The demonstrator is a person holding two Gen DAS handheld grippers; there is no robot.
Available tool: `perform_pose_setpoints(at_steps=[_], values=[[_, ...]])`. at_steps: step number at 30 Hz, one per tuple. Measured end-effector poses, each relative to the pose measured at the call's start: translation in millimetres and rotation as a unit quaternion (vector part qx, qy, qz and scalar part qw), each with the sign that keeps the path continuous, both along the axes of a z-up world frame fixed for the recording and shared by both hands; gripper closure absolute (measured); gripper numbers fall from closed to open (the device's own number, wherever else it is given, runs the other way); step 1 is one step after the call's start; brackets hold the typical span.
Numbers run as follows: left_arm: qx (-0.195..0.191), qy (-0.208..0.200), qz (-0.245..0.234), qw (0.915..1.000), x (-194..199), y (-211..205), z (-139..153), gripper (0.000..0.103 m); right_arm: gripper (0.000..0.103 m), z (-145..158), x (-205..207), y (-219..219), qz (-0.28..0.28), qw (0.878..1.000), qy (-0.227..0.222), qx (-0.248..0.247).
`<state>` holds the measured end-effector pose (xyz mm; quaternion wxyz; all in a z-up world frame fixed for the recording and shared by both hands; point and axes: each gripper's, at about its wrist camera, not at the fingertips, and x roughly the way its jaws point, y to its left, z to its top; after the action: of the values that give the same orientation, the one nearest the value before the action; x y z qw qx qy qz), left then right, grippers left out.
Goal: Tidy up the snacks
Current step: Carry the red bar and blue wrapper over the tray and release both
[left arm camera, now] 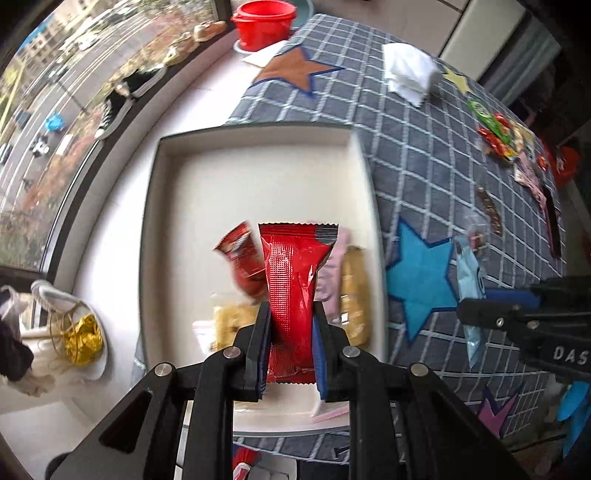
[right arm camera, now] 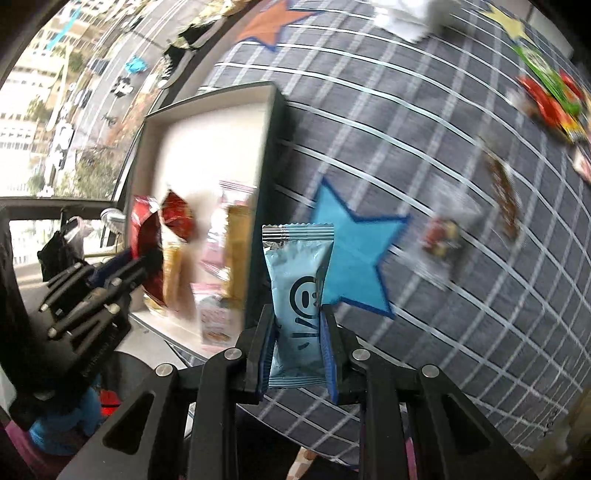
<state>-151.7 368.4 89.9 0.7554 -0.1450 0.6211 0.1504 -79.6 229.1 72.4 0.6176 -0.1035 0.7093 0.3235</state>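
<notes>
My left gripper [left arm camera: 291, 325] is shut on a red snack packet [left arm camera: 295, 288] and holds it above the near end of a white box [left arm camera: 258, 177]. The box holds several snacks: a red bag [left arm camera: 240, 258], a yellow pack [left arm camera: 352, 291] and a pink one [left arm camera: 332, 273]. My right gripper [right arm camera: 298, 328] is shut on a light blue packet [right arm camera: 297, 291] with a smiley print, above the grey checked cloth [right arm camera: 443, 184], just right of the box [right arm camera: 207, 147]. The right gripper also shows in the left wrist view [left arm camera: 480, 310], and the left gripper in the right wrist view [right arm camera: 147, 258].
More loose snacks lie on the cloth at the far right [left arm camera: 495, 129], with a brown bar [left arm camera: 489, 210] and a clear-wrapped candy [left arm camera: 474, 236]. A white tissue wad [left arm camera: 406, 70] and a red tub [left arm camera: 264, 22] sit farther back. A window runs along the left.
</notes>
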Motion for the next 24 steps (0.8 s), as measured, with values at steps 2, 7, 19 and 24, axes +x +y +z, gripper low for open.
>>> perform_pose_setpoints(at_steps=[2, 7, 19, 24], values=[[0.000, 0.004, 0.010, 0.9999, -7, 8, -3, 0.081, 0.079, 1, -3, 15, 0.011, 1.000, -0.001, 0.004], [0.000, 0.013, 0.024, 0.9996, -17, 19, -9, 0.081, 0.079, 1, -10, 50, 0.036, 0.999, 0.000, 0.011], [0.004, 0.043, 0.019, 0.9989, -31, 15, -29, 0.081, 0.078, -15, -20, 89, 0.046, 0.999, 0.023, 0.011], [0.017, 0.057, 0.016, 0.9981, -34, 12, -34, 0.078, 0.078, -21, -19, 89, 0.042, 0.999, 0.034, 0.006]])
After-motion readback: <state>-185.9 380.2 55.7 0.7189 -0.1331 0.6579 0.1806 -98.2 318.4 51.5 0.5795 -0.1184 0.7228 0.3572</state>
